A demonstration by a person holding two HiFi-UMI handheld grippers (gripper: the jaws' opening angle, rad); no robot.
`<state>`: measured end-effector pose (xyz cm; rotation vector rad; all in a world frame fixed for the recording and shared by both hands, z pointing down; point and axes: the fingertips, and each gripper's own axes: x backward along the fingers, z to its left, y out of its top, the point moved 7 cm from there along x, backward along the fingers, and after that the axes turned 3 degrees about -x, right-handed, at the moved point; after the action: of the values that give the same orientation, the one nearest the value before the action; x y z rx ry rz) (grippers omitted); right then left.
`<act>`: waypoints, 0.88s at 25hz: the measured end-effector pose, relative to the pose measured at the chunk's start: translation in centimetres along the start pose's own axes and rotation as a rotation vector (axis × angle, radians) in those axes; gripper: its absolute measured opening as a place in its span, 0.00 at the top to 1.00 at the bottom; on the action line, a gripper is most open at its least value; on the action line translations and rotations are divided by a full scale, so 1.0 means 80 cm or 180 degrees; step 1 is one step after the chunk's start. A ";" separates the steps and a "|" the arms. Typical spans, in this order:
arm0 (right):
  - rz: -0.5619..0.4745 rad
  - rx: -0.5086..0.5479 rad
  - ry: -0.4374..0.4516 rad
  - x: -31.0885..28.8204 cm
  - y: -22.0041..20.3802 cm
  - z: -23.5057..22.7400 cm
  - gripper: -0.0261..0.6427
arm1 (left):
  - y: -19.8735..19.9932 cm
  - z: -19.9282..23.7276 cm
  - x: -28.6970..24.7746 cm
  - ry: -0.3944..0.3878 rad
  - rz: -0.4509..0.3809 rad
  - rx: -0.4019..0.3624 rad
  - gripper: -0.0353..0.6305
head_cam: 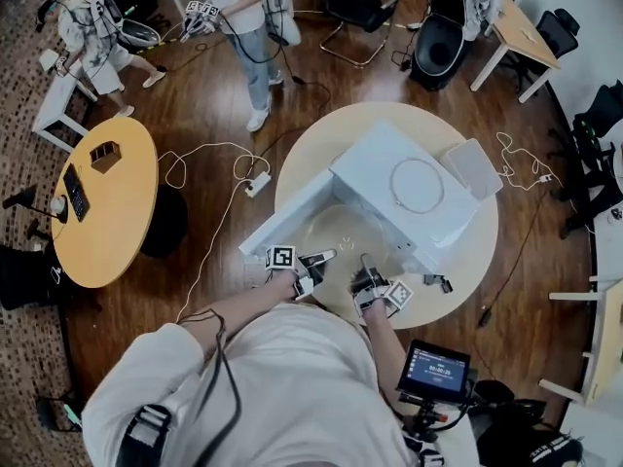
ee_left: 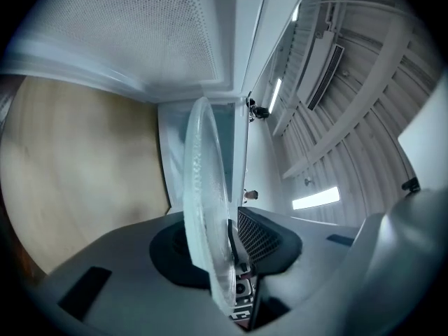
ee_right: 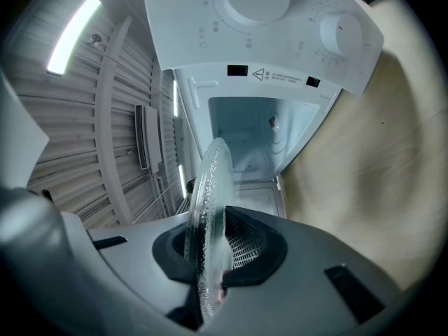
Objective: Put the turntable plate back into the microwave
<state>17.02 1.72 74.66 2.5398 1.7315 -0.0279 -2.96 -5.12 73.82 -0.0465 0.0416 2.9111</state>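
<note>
The glass plate is held in the air just in front of the open microwave, above the near part of the round tabletop. The left tongs pinch the plate's left rim and the right tongs pinch its right rim, so it spans the gap between them. The microwave's door stands swung out to the left, and the right gripper view shows the pale inside of the microwave beyond the plate.

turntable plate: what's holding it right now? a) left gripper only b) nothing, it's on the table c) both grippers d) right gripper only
c: each gripper view shows the glass turntable plate clamped edge-on between that gripper's pads, left gripper and right gripper alike.
</note>
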 end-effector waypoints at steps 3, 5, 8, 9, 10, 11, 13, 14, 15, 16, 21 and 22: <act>-0.0018 0.0005 0.0035 -0.001 0.006 0.003 0.92 | 0.003 -0.008 -0.004 -0.0053 -0.0065 0.0058 0.76; 0.0001 -0.0011 0.0088 -0.002 0.004 0.009 0.92 | 0.004 -0.008 -0.002 -0.0083 -0.0063 0.0031 0.78; 0.0080 0.0004 0.0179 -0.005 0.002 0.021 0.92 | 0.001 -0.010 0.001 -0.0117 -0.0100 0.0038 0.89; 0.0108 0.0017 0.0195 -0.005 0.001 0.023 0.92 | 0.000 -0.011 0.002 -0.0144 -0.0114 0.0053 0.89; 0.0135 0.0031 0.0196 -0.006 0.001 0.025 0.92 | -0.001 -0.012 0.003 -0.0169 -0.0126 0.0070 0.89; 0.0160 0.0041 0.0191 -0.006 0.002 0.025 0.92 | -0.002 -0.013 0.003 -0.0192 -0.0136 0.0081 0.89; 0.0201 0.0058 0.0189 -0.005 0.004 0.026 0.92 | -0.005 -0.015 0.003 -0.0224 -0.0158 0.0106 0.90; 0.0223 0.0078 0.0190 -0.005 0.004 0.027 0.92 | -0.006 -0.016 0.003 -0.0227 -0.0168 0.0111 0.90; 0.0250 0.0111 0.0187 -0.004 0.005 0.028 0.92 | -0.008 -0.017 0.003 -0.0226 -0.0175 0.0110 0.90; 0.0284 0.0157 0.0175 -0.003 0.006 0.028 0.92 | -0.008 -0.018 0.003 -0.0224 -0.0178 0.0105 0.90; 0.0443 0.0397 0.0147 -0.002 0.011 0.028 0.92 | -0.010 -0.024 0.003 -0.0287 -0.0178 0.0056 0.90; 0.0462 0.0407 0.0177 -0.003 0.010 0.029 0.92 | -0.009 -0.025 0.004 -0.0306 -0.0185 0.0040 0.90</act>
<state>17.73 1.06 72.38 2.7775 1.6078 -0.0628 -3.06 -4.40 71.81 0.0929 0.0414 2.8505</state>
